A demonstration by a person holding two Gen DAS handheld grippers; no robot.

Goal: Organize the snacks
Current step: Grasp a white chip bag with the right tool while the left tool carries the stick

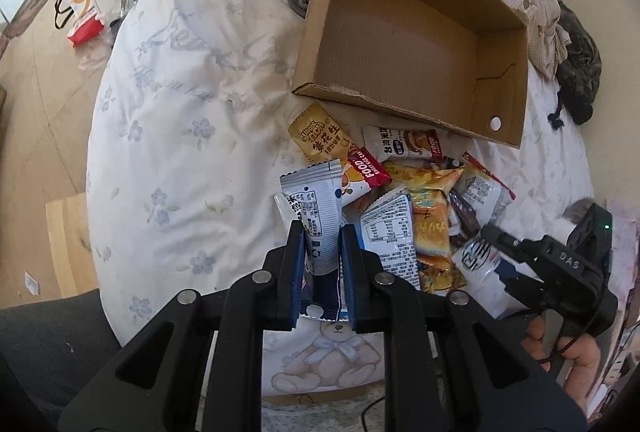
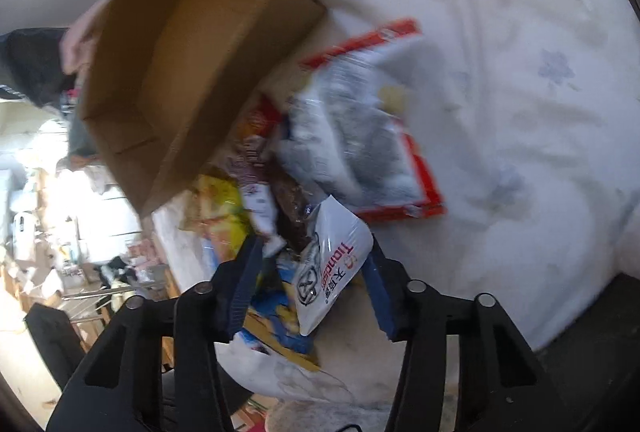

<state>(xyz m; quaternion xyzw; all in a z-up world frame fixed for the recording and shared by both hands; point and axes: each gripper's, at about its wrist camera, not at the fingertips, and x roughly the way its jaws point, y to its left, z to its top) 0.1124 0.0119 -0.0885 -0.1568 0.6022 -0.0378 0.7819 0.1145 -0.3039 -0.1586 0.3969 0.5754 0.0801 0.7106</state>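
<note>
My left gripper [image 1: 320,232] clenches a white-and-blue snack packet [image 1: 316,216] at the near edge of the snack pile [image 1: 400,199] on the bed [image 1: 180,103], just before the cardboard box [image 1: 412,27]. My right gripper [image 2: 316,264] is spread around a white packet [image 2: 332,268], not pinching.

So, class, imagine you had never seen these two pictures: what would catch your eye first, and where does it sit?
Probably the open cardboard box, empty and tilted on the floral bedsheet. Just in front of it lies a bright heap of snack packets. The left gripper is shut on a white packet at the heap's near edge, while the right gripper is open around a white pouch.
</note>
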